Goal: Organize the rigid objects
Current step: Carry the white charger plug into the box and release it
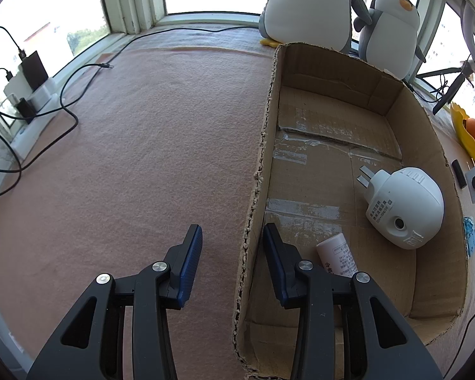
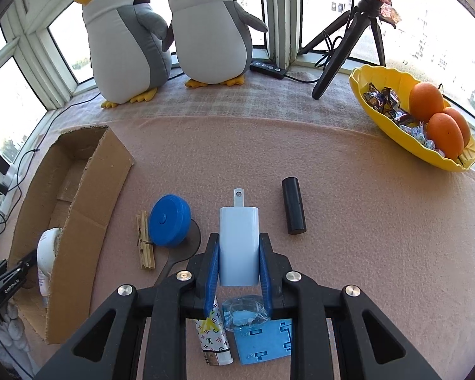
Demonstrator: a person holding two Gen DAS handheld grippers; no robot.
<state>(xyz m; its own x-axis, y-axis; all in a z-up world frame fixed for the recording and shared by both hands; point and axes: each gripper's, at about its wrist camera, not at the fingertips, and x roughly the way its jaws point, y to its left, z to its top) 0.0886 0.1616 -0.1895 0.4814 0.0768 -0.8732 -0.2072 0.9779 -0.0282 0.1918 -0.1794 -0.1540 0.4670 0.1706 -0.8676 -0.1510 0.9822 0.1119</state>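
My right gripper (image 2: 238, 250) is shut on a white plug charger (image 2: 238, 247), prongs pointing away, above the pink mat. Around it lie a blue round case (image 2: 169, 220), a wooden clothespin (image 2: 145, 243), a black cylinder (image 2: 293, 205), a patterned lighter (image 2: 212, 338) and a blue plastic plate (image 2: 264, 340). My left gripper (image 1: 232, 243) is open and empty, its fingers either side of the near wall of the cardboard box (image 1: 259, 171). Inside the box lie a white round plug-in device (image 1: 403, 207) and a white tube (image 1: 337, 258). The box also shows in the right wrist view (image 2: 88, 221).
Two plush penguins (image 2: 171, 31) stand by the window. A yellow bowl (image 2: 380, 120) with oranges and candy sits far right, with a black tripod (image 2: 345, 47) behind it. Cables and chargers (image 1: 31, 95) lie along the left sill.
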